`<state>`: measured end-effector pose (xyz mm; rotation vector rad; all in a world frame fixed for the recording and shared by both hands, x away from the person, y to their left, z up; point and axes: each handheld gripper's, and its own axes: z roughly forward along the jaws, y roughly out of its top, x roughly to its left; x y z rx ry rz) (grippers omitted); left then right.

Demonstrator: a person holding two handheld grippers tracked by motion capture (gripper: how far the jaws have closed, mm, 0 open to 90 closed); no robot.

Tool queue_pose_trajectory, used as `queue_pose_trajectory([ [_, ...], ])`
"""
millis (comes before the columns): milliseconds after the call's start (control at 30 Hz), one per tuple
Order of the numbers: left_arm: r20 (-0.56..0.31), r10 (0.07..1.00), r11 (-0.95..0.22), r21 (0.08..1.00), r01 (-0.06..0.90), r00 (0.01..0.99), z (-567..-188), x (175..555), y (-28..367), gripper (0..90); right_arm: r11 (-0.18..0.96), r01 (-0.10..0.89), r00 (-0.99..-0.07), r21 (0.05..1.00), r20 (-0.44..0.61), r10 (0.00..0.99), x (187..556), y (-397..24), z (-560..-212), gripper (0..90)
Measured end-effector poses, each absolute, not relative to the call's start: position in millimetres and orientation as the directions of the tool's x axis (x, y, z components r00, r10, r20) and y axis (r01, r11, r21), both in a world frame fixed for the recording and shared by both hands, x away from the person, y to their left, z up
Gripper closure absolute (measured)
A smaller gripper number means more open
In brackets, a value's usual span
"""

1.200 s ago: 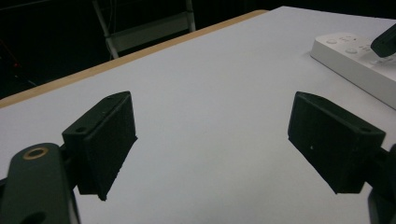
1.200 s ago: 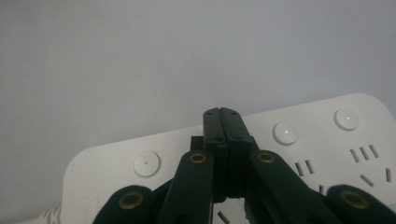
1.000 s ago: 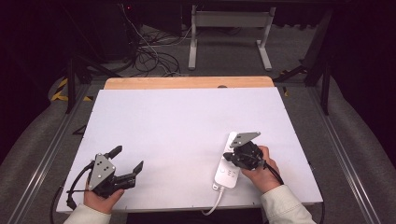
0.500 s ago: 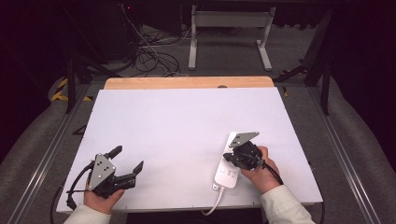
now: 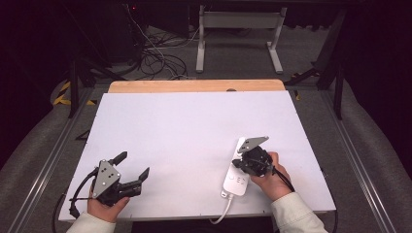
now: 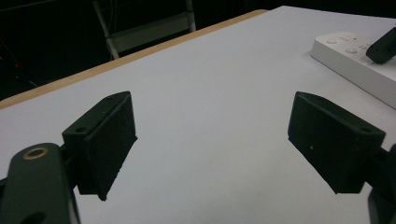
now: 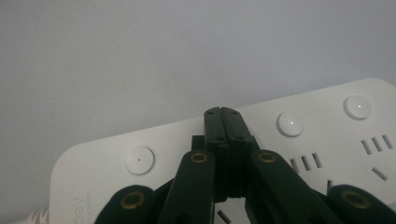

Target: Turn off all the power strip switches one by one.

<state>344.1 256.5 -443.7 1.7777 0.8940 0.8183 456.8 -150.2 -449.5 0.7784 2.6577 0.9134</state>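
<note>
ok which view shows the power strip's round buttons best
The right gripper view: the power strip is close, three round buttons clear. The left gripper view catches its corner; in the high view it is small, partly under the right gripper.

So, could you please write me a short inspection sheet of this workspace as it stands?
Surface: white table top, wooden strip along its far edge.
Job's things: white power strip lying flat, near right; round buttons beside the sockets.
Clutter: nothing seen.
Grippers: left hand-held gripper open, empty, near left corner; right hand-held gripper shut, tips over the power strip.
Cables: white cord runs off the near edge; black cables on the floor.
Surroundings: dark room, grey metal frame behind.
</note>
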Motion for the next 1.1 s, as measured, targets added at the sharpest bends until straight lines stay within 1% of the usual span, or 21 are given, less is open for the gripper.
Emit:
queue_pose_trajectory([
  [167, 0.140, 0.850, -0.282, 0.935, 0.213, 0.508, -443.6, 344.1, 256.6, 15.7, 0.667, 0.410, -0.833, 0.622, -0.043, 0.552, 456.6, -149.9, -449.7, 90.0],
  [233, 0.142, 0.848, -0.284, 0.935, 0.212, 0.510, -443.5, 344.3, 257.0, 15.7, 0.671, 0.384, -0.839, 0.634, -0.063, 0.540, 454.1, -149.5, -448.9, 90.0],
  [367, 0.138, 0.849, -0.279, 0.937, 0.212, 0.509, -443.7, 345.0, 257.6, 15.7, 0.588, 0.342, -0.844, 0.732, -0.035, 0.535, 448.6, -157.8, -431.4, 90.0],
  [400, 0.136, 0.849, -0.278, 0.936, 0.214, 0.510, -443.8, 345.2, 257.7, 15.7, 0.575, 0.337, -0.843, 0.745, -0.033, 0.538, 447.6, -158.9, -427.2, 90.0],
  [600, 0.141, 0.850, -0.281, 0.937, 0.210, 0.508, -443.3, 344.3, 257.6, 15.7, 0.587, 0.337, -0.842, 0.736, -0.042, 0.537, 448.3, -158.2, -428.2, 90.0],
  [1100, 0.140, 0.850, -0.281, 0.936, 0.212, 0.508, -443.6, 344.9, 257.5, 15.7, 0.571, 0.323, -0.838, 0.754, -0.053, 0.544, 452.2, -163.2, -421.8, 90.0],
])
